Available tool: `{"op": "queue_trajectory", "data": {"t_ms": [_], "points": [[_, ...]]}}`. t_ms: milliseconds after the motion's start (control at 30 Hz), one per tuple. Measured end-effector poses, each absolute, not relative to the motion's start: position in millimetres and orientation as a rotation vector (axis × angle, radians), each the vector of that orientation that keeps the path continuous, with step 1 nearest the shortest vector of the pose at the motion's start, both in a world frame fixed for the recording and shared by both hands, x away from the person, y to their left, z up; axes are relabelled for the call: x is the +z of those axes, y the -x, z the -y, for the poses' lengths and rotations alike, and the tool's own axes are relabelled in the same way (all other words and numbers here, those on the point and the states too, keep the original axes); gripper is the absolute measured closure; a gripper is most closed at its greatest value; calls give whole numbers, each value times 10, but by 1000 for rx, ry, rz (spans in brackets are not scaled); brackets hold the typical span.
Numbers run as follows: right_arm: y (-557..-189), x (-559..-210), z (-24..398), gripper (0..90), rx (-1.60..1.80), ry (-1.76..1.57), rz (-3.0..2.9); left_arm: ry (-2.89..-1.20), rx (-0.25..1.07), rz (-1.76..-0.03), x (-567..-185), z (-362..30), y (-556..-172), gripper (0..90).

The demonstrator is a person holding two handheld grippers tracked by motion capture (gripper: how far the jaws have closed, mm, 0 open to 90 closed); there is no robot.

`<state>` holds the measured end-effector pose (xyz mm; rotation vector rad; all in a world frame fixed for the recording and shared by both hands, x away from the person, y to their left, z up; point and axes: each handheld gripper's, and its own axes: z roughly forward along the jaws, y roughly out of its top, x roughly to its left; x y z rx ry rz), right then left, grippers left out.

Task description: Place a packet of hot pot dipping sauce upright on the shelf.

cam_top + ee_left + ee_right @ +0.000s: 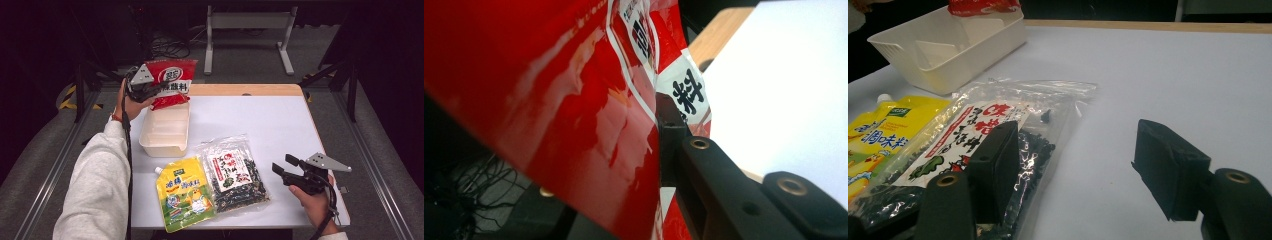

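Above the far end of the white bin (165, 131), a red packet (171, 81) is being pinched by the left claw (146, 91), its lower edge hanging over the bin. Near the bin, a yellow pouch (185, 192) and a seaweed bag (234, 173) are lying on the surface (270, 125). Beyond the seaweed bag from the bin, the right claw (283, 169) is being held spread and empty.

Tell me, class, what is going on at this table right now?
A person works with a gripper in each hand. The left gripper is shut on a red packet, holding it above the far end of a white bin. The right gripper is open and empty, just right of a clear bag of dark dried food. A yellow spouted pouch lies beside that bag on the white table.
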<state>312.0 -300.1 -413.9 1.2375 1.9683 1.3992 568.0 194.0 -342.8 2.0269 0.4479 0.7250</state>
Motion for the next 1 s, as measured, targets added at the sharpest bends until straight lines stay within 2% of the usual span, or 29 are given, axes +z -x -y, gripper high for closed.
{"op": "queue_trajectory", "data": {"t_ms": [133, 233, 267, 433, 600, 733, 833, 1000], "points": [[-3107, -4129, 3039, 349, 1411, -1250, -1947, -2001, 693, -488, -3520, -1875, -5732, 851], [-3115, -4138, 3046, 346, 1406, -1254, -1956, -1992, 672, -556, -3599, -1888, -5735, 707], [-3120, -4141, 3037, 345, 1409, -1251, -1965, -1985, 678, -560, -3619, -1900, -5722, 807], [-3125, -4130, 3017, 337, 1409, -1231, -1982, -2075, 677, -617, -3735, -1959, -5703, 785], [-3137, -4140, 3009, 324, 1402, -1230, -2010, -2103, 666, -636, -3841, -2037, -5646, 893], [-3165, -4160, 2991, 320, 1398, -1241, -2028, -2116, 651, -674, -3912, -2036, -5675, 897], [-3176, -4172, 2968, 317, 1392, -1237, -2045, -2196, 667, -705, -4044, -2009, -5726, 895], [-3198, -4191, 2965, 315, 1382, -1239, -2057, -2165, 646, -706, -4060, -2026, -5740, 886]]}}
